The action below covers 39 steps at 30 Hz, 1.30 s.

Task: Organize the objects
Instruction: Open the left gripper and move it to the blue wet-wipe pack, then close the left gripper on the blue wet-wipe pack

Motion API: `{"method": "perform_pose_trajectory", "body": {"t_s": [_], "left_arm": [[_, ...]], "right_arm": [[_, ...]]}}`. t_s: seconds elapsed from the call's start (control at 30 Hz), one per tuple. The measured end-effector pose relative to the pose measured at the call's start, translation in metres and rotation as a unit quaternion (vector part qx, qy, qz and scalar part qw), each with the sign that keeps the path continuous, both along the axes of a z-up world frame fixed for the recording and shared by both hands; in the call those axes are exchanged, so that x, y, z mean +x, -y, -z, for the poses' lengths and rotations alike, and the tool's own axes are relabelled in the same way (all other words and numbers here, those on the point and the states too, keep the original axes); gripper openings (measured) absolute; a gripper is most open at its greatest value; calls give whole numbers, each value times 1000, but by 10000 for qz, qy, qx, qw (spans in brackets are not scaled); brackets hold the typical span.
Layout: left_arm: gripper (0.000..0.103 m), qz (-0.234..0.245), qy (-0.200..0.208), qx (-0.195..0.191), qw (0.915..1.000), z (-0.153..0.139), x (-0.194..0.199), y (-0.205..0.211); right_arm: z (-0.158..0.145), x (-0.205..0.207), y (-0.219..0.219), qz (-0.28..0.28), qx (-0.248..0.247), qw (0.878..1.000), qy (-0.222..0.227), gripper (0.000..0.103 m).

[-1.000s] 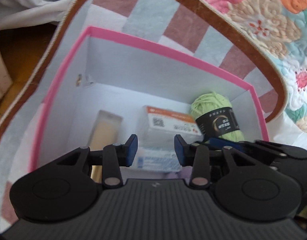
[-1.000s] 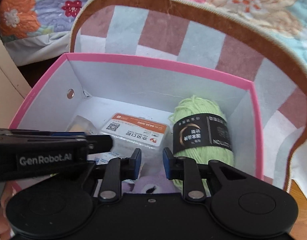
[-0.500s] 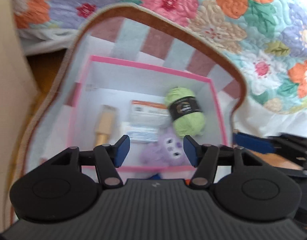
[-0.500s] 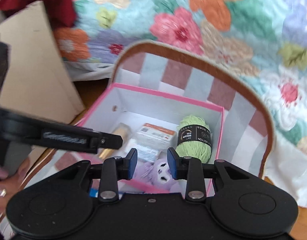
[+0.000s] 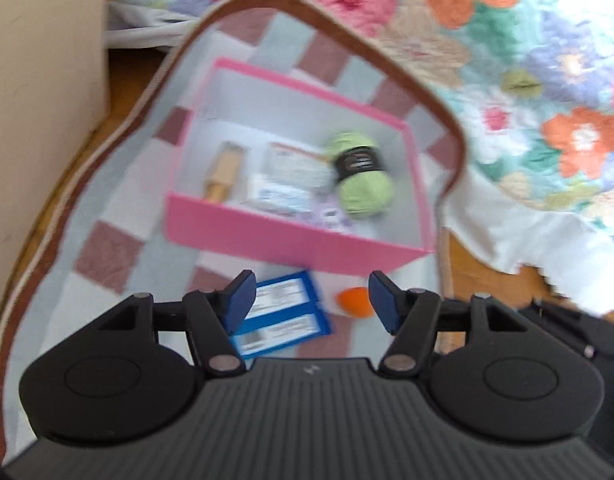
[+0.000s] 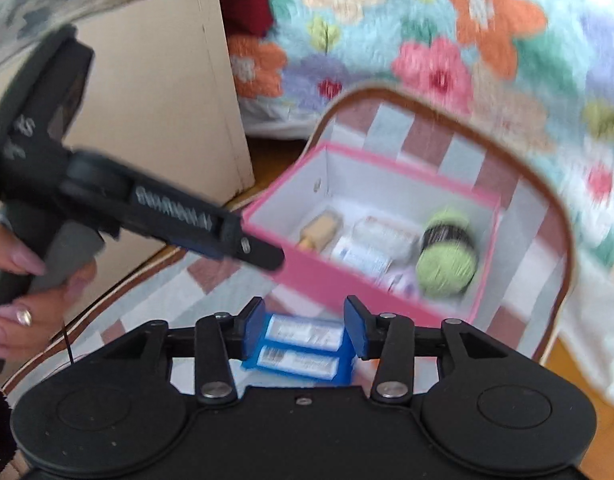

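A pink box (image 5: 291,244) stands on a checked rug (image 5: 107,248). It holds a green yarn ball (image 5: 363,184), a tan wooden piece (image 5: 223,172), white packets (image 5: 295,164) and a purple plush toy (image 5: 331,216). In front of the box a blue packet (image 5: 283,312) and a small orange thing (image 5: 353,300) lie on the rug. My left gripper (image 5: 309,300) hangs above them, its jaws opening with nothing between them. The jaws of my right gripper (image 6: 303,330) are opening too; the blue packet (image 6: 303,344) shows between the fingers but lies lower, untouched.
A flowered quilt (image 5: 507,60) hangs behind the rug. A cardboard panel (image 6: 159,100) stands at the left, and bare wooden floor (image 5: 487,264) shows to the right of the rug. In the right wrist view a hand (image 6: 23,312) holds the left gripper (image 6: 263,256) near the box's left corner.
Both grippers have pulled up and back out of the pink box, and their jaws have spread apart. The blue packet and the orange thing in front of the box have come into view.
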<state>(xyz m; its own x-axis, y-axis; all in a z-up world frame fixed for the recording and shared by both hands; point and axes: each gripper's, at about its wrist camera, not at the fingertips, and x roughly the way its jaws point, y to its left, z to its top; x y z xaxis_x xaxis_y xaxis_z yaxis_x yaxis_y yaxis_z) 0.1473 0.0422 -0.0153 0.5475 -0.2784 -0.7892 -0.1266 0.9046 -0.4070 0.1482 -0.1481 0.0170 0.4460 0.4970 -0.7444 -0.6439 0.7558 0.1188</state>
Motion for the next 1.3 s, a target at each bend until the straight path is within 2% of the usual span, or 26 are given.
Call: {"method": "perform_pose_trajectory", "body": {"t_s": [0.07,0.17,0.23,0.37,0.43,0.5,0.53,0.7,0.9,0.97,1.0,1.03,1.1,1.17,1.3], "left_arm": [[61,-43,-126,99,9999,13,-5,-3],[61,-196,-274,-63,9994,36,-10,-11],[60,-348,-343,-9,9988,52,-10,-14],[59,-541,-444,-155,9974,82,-9,-17],[56,-587,-572,-165,9965,97,-6,-15],[52,-573,-695,92,9959,110,-4,-9],[45,-575,-823,189,9948,117,-3,-7],[43,-736,-869,-233,9932,134,-3,-10],[43,-1016,-1036,-536,9880,157,-3,-14],[41,-1092,-944,-616,9876,157,-4,-15],[41,-1048,-953,-617,9880,157,-2,-14],[34,-949,-930,-635,9891,158,-1,-12],[31,-775,-957,-533,9910,156,0,-7],[31,-632,-990,-405,9923,151,0,-4],[30,-569,-1127,-466,9909,144,-1,-4]], "right_arm": [[22,-1,2,172,136,9995,-223,49],[52,1,2,369,236,9978,-490,49],[69,4,2,485,244,9963,-664,49],[93,10,1,704,163,9935,-875,51],[104,14,1,812,136,9917,-991,53],[116,17,0,857,104,9897,-1138,53],[120,20,-1,890,73,9889,-1187,53],[140,29,-2,1141,30,9848,-1312,53],[155,49,5,1615,376,9741,-1536,57],[162,53,6,1719,441,9704,-1639,57],[166,53,5,1711,466,9700,-1662,50],[169,52,3,1637,481,9709,-1679,38],[167,44,-3,1402,287,9780,-1518,27],[162,37,-3,1289,185,9787,-1585,25],[151,20,0,1152,81,9809,-1564,25]]}}
